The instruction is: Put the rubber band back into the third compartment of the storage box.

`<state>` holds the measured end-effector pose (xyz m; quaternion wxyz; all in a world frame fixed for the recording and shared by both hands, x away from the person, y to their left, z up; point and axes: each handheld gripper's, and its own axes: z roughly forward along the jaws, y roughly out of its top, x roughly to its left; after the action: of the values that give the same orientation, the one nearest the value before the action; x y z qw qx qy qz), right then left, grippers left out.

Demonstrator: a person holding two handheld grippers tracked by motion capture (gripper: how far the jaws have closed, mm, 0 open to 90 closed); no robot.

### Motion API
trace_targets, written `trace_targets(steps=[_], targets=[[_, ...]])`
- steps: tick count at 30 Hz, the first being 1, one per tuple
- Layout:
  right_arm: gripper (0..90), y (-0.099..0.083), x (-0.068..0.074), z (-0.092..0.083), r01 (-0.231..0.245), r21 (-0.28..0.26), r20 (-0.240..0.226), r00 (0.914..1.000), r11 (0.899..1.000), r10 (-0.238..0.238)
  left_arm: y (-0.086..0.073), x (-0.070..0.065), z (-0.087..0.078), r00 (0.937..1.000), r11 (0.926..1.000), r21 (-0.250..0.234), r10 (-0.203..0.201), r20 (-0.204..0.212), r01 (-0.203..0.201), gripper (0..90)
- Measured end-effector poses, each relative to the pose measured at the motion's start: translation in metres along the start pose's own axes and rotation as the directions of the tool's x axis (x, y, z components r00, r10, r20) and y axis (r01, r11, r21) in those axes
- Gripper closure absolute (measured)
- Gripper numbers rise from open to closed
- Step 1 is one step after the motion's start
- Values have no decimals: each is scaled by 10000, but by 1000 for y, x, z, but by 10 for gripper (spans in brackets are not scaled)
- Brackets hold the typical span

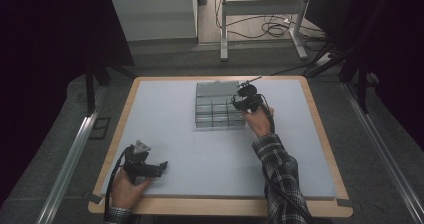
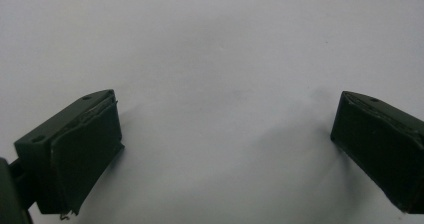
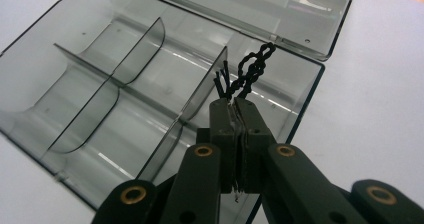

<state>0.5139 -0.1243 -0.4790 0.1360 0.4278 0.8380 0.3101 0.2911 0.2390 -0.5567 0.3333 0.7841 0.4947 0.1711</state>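
A clear grey plastic compartment box (image 1: 220, 106) lies open at the back middle of the table, its lid (image 3: 260, 9) folded away. In the right gripper view its dividers (image 3: 200, 84) split it into several empty compartments. My right gripper (image 3: 235, 101) is shut on a black twisted wire tie (image 3: 250, 71), held over the box's right-hand compartment. In the high view the right gripper (image 1: 239, 101) hovers at the box's right edge. My left gripper (image 1: 164, 166) rests low near the table's front left corner, jaws wide open over bare mat (image 2: 220, 59), nothing between them.
The table is covered by a pale grey mat (image 1: 165, 109) with a wooden rim (image 1: 220, 206). A cable (image 1: 272, 184) trails along the plaid sleeve of the right arm. Beyond the table stand a white desk frame (image 1: 260, 14) and floor cables.
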Motion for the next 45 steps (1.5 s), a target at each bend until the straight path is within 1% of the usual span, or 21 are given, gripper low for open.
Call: trace_targets(steps=[3,7,11,13,19,22,24,25,26,31,34,45], targets=[[869,2,-3,6,-113,73,89,9999,9999,112,0,0,0,10000,10000,4,2,-2,-2,0],[869,2,-4,11,-113,125,179,9998,9999,111,0,0,0,10000,10000,2,2,0,-2,0],[868,3,-5,21,-143,207,315,9994,9997,137,0,0,0,10000,10000,10,9,3,-9,0],[868,3,-5,25,-169,287,343,9993,9994,159,0,1,-1,10000,9999,72,85,0,-85,0],[865,3,-3,34,-119,467,462,9989,9988,98,0,1,0,10000,9999,70,79,1,-79,0],[832,2,-2,36,-105,506,461,9989,9987,82,0,1,0,10000,9999,69,80,0,-80,0],[781,2,0,36,-55,470,432,9991,9989,35,0,0,0,10000,9999,68,77,3,-77,0],[758,2,1,36,-23,423,494,9988,9991,3,0,0,0,10000,9999,68,79,1,-79,0],[751,3,2,35,-16,389,502,9987,9992,-4,0,1,0,10000,9999,67,83,0,-83,0],[729,3,4,32,53,254,507,9987,9997,-66,0,0,0,10000,9999,67,79,4,-79,0],[713,4,5,25,54,98,473,9989,9999,-59,0,0,0,10000,9999,67,83,-2,-83,0],[663,3,9,13,206,-109,373,9991,9997,-202,0,0,0,10000,9999,64,78,-3,-78,0]])
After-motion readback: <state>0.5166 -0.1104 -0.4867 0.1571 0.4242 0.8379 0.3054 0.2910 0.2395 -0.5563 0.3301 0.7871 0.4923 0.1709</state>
